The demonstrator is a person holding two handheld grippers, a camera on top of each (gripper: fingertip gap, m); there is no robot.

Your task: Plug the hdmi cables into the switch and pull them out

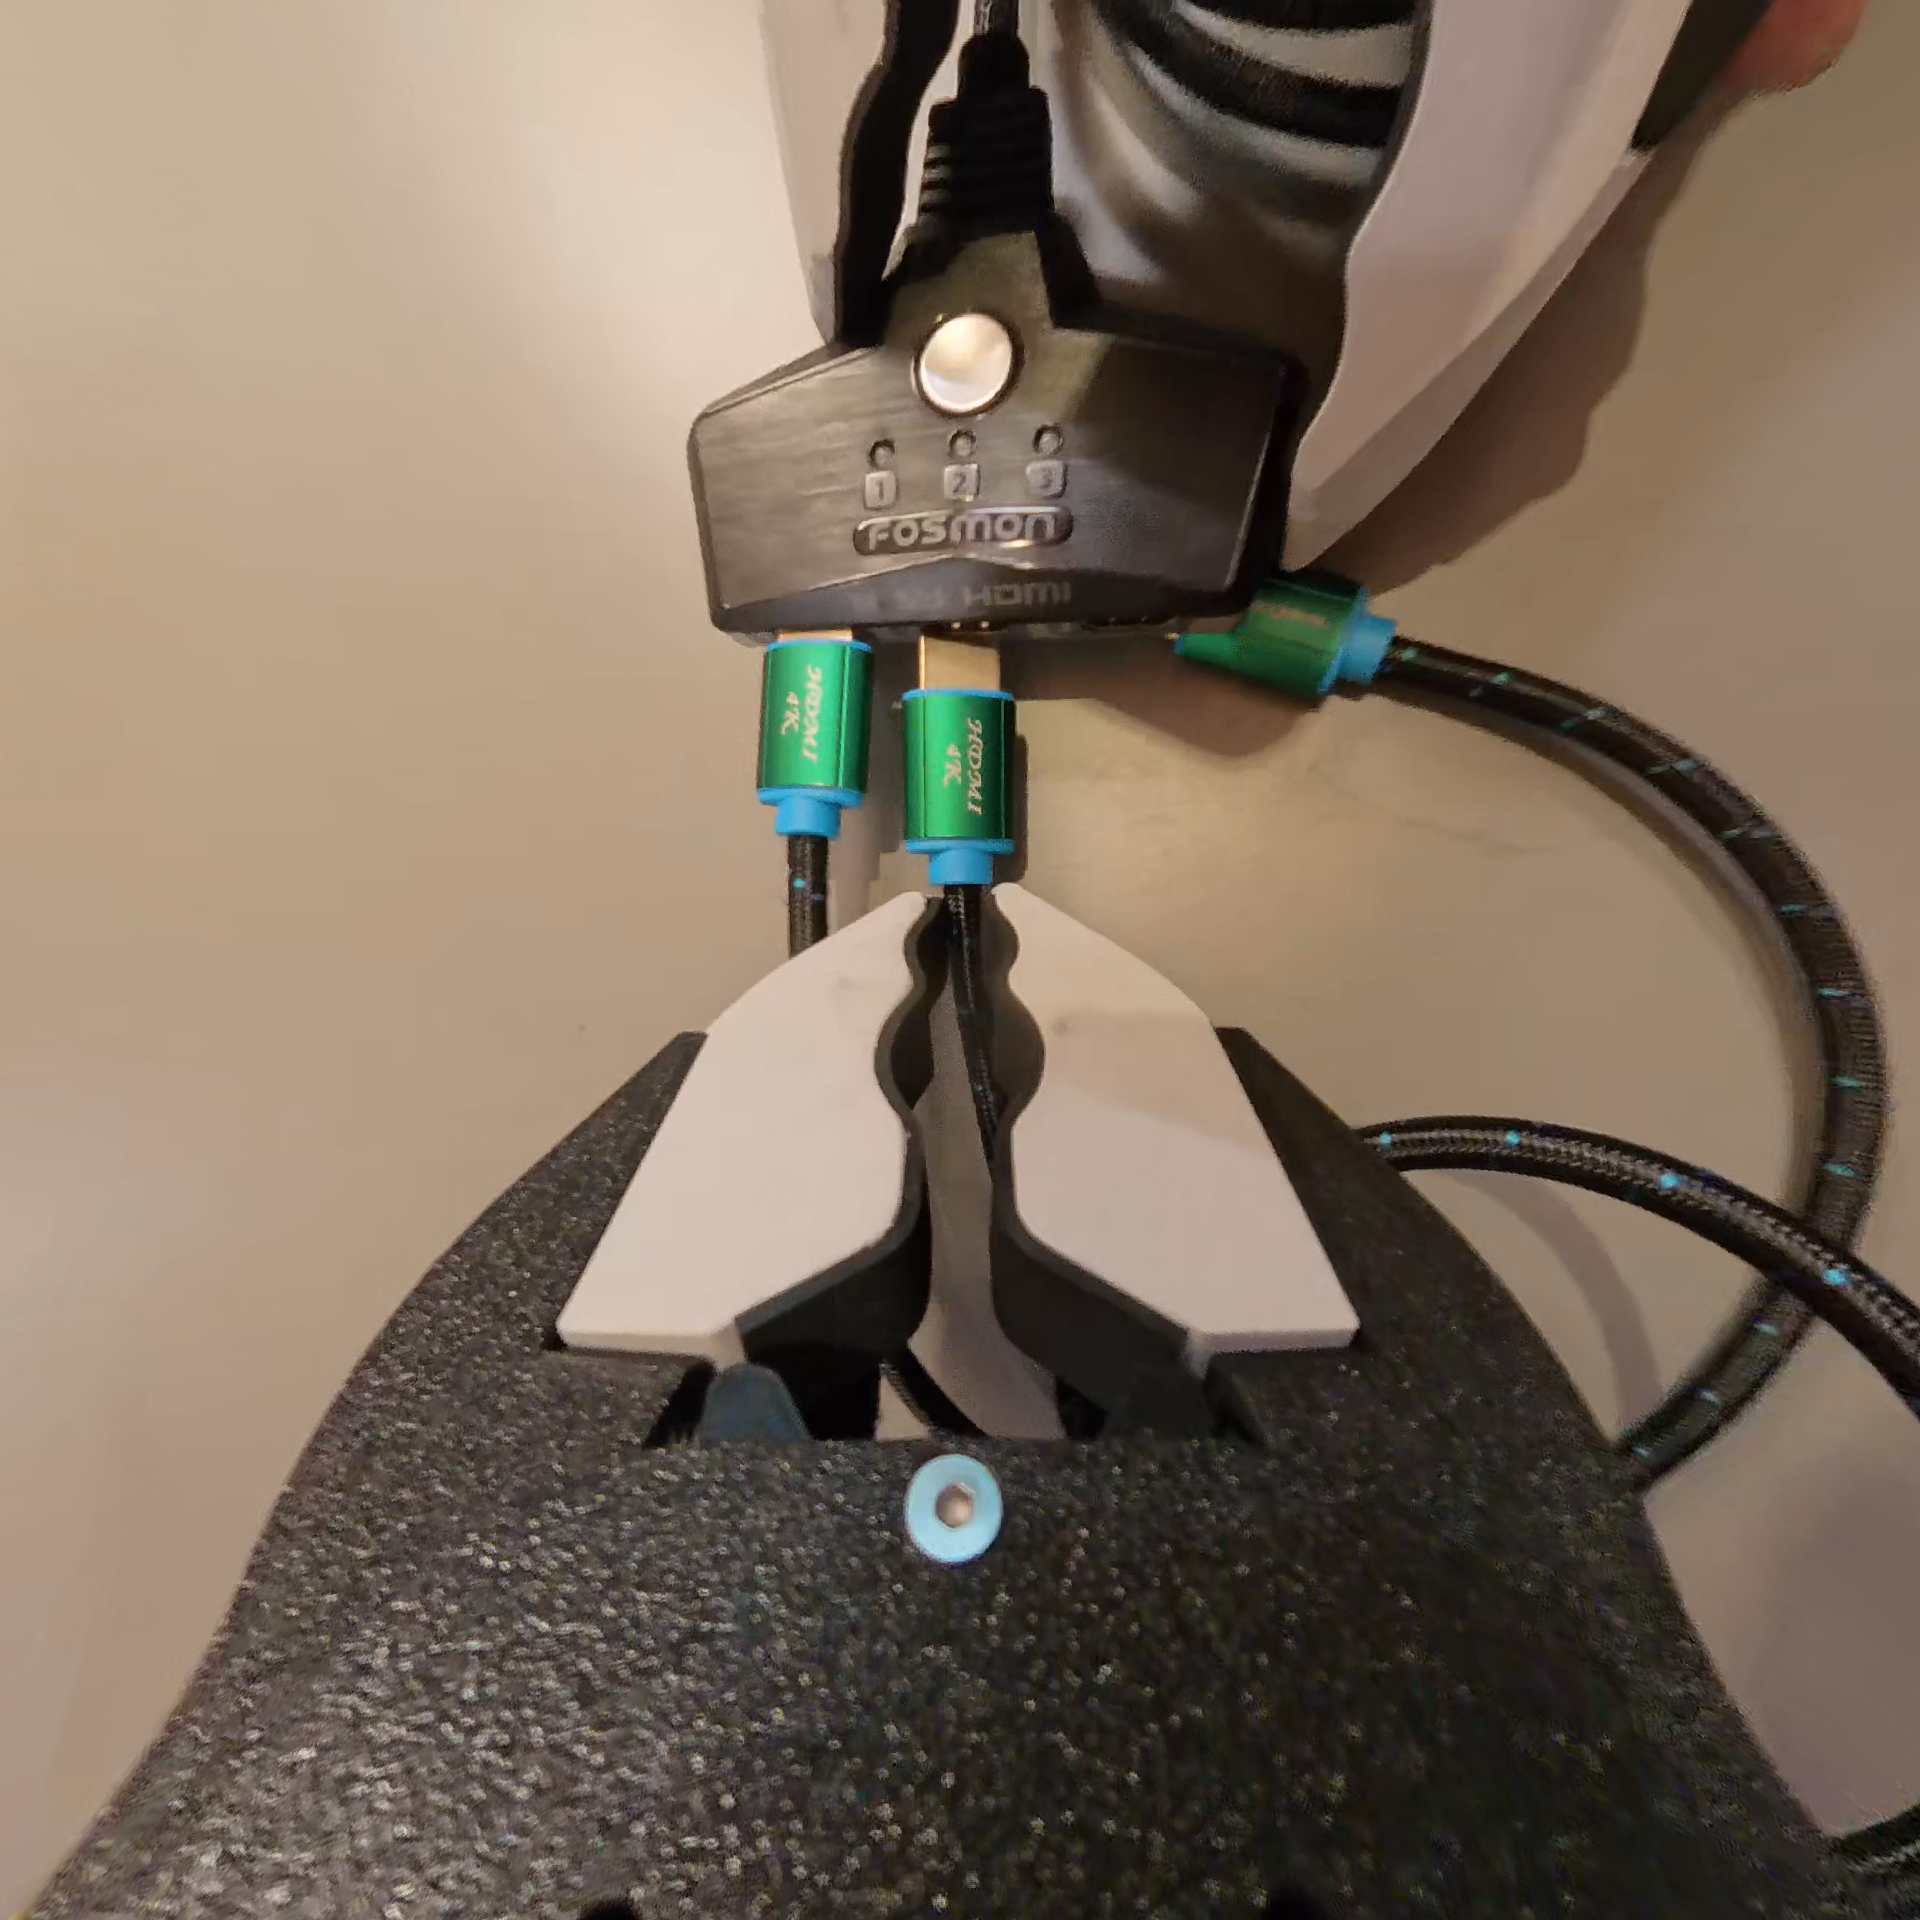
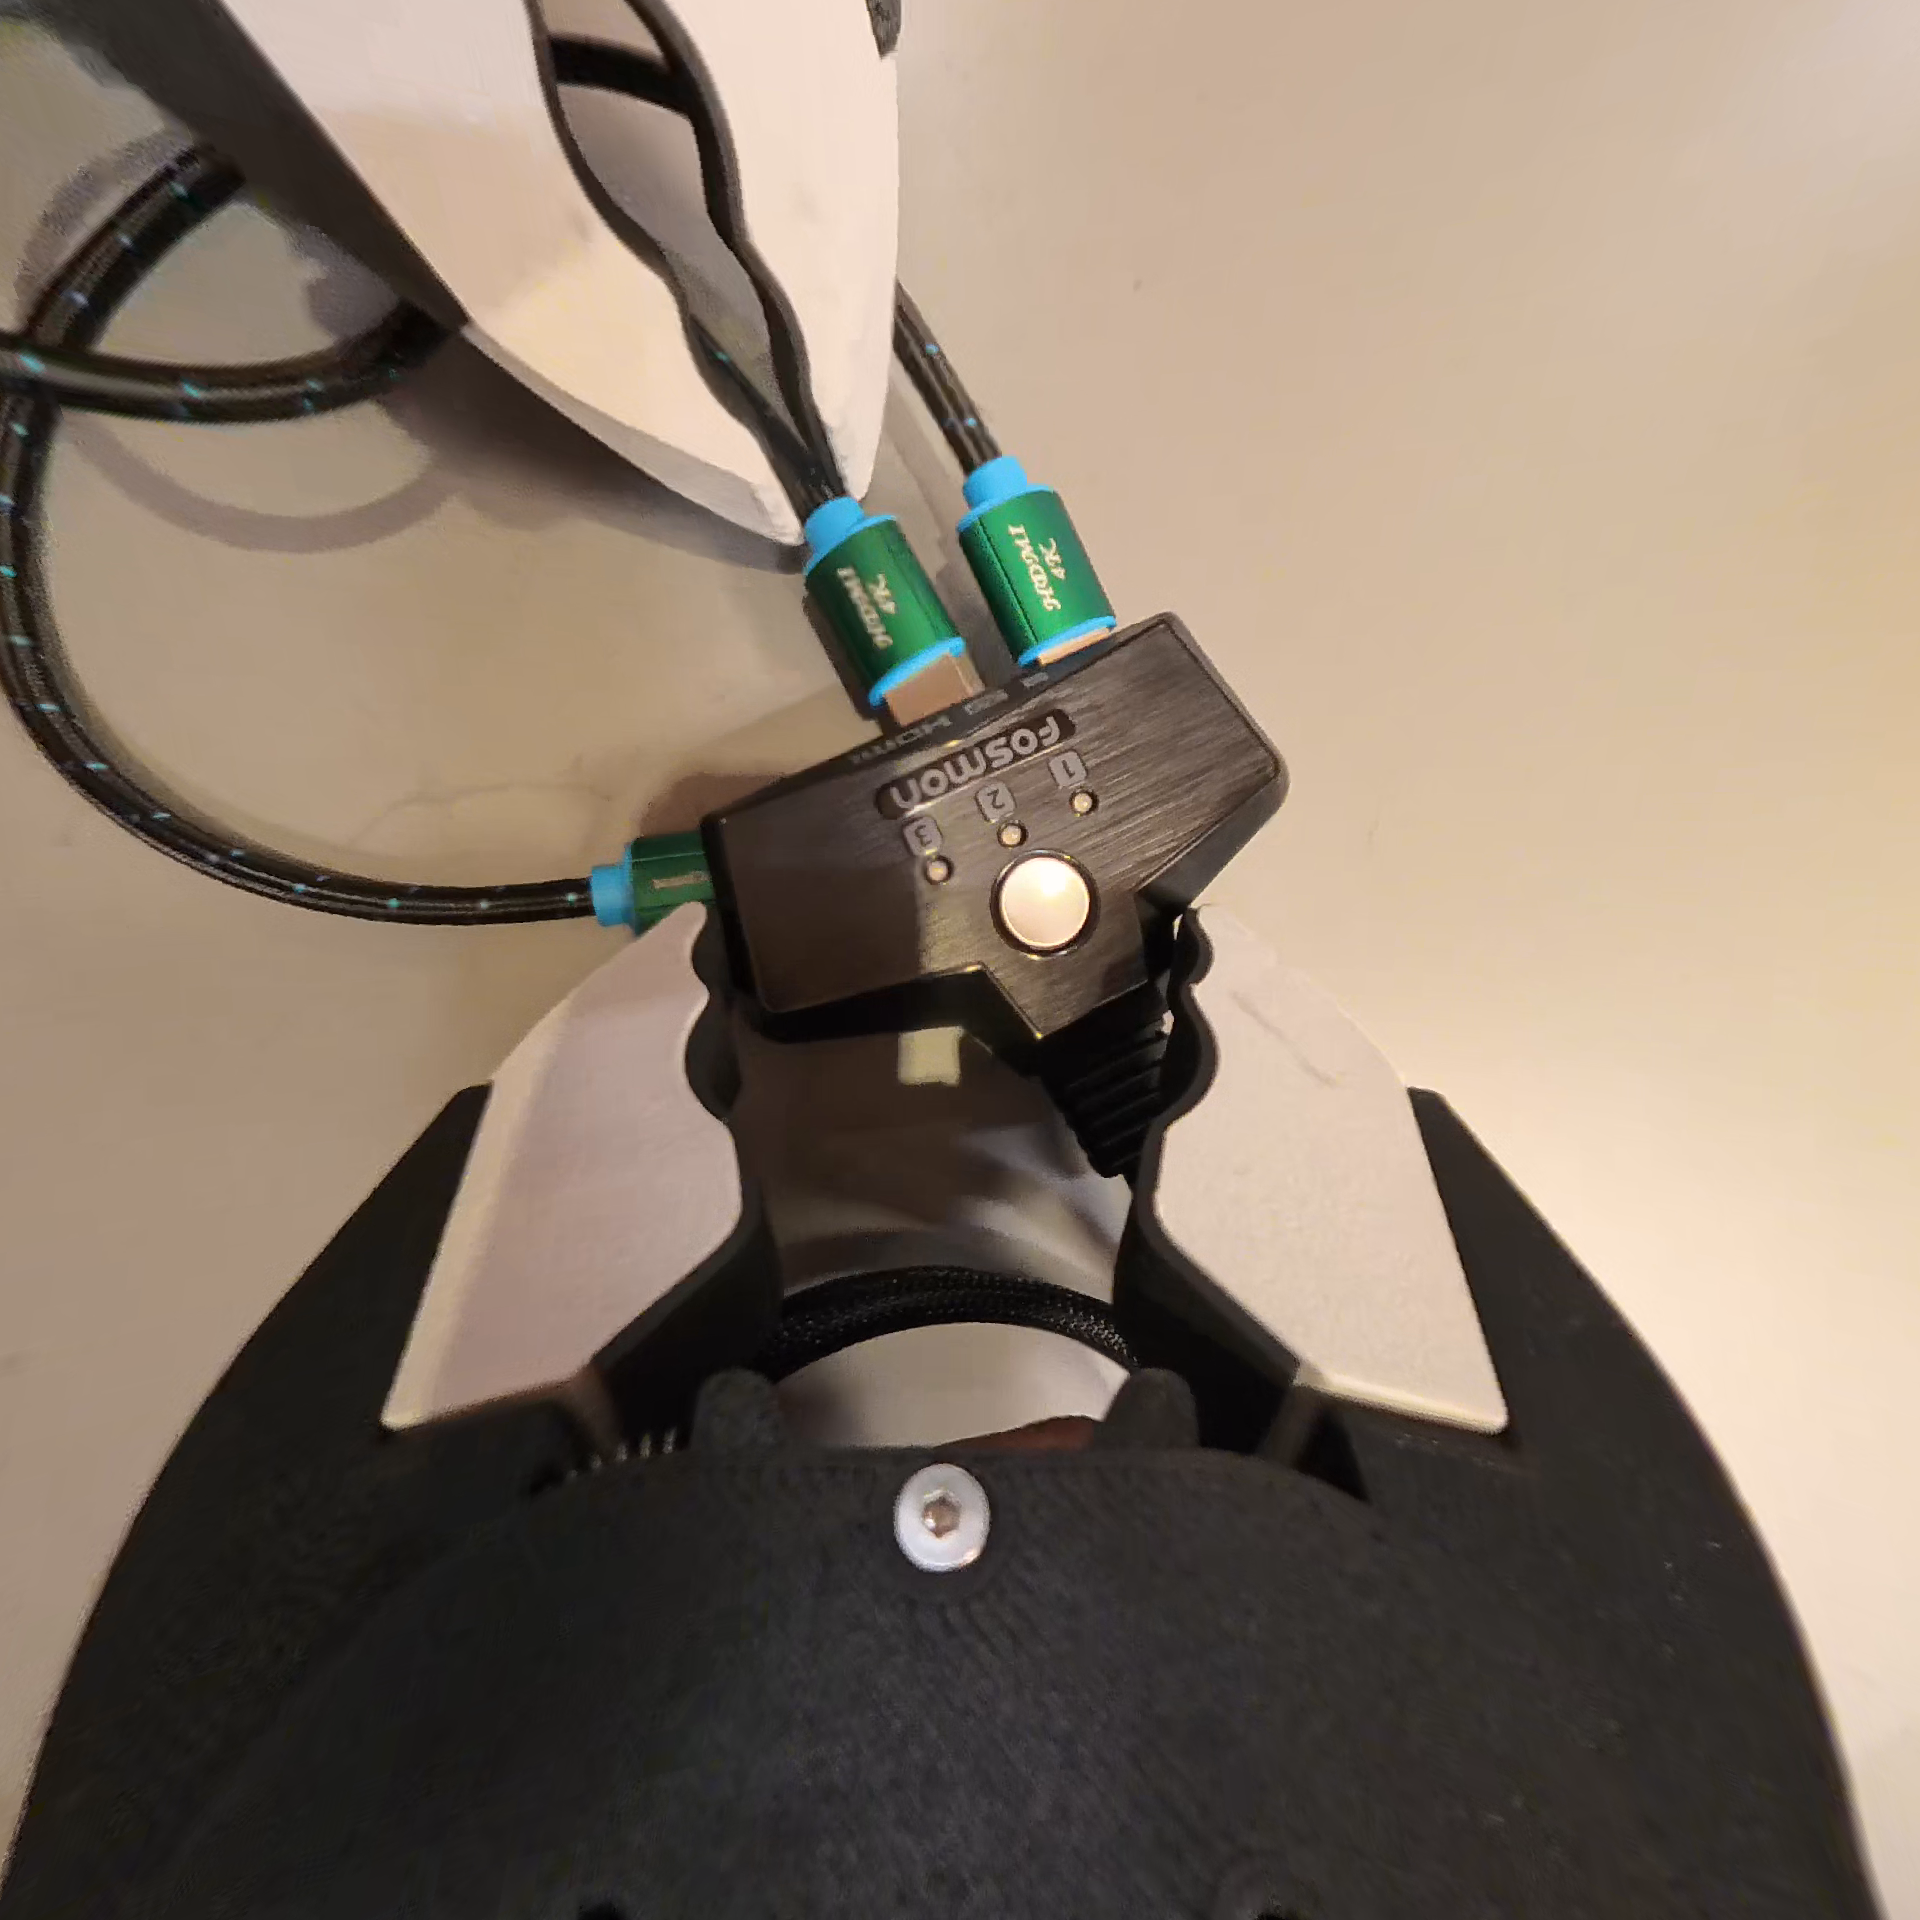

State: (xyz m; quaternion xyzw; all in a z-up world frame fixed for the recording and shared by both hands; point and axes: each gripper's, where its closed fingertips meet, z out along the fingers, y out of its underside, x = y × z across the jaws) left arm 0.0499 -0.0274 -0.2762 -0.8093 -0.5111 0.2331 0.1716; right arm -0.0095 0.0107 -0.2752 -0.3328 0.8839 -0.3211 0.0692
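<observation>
Left wrist view, nearest you: your left gripper [image 1: 958, 902] is closed on the thin black braided cable [image 1: 971, 1049] just behind the middle green metal HDMI plug [image 1: 954, 767], whose gold tip is only part-way in the black brushed-metal switch box [image 1: 977, 499]. Cable's soft & will flex, so I'd grip the stiff green shell instead; it's smooth, maybe slippery. Switch looks light, prob. shifts if unbraced. Right gripper [image 2: 954, 940] clamps the switch's rear end near its ribbed strain relief [image 2: 1117, 1081]. Left-port plug [image 1: 814, 738] sits just beside, looks seated — tight clearance. Third green plug [image 1: 1288, 636] is at the switch's right side; can't tell if seated. Farther off, looped cables [image 1: 1704, 1226] lie on beige tabletop [image 1: 312, 623] & may snag.
</observation>
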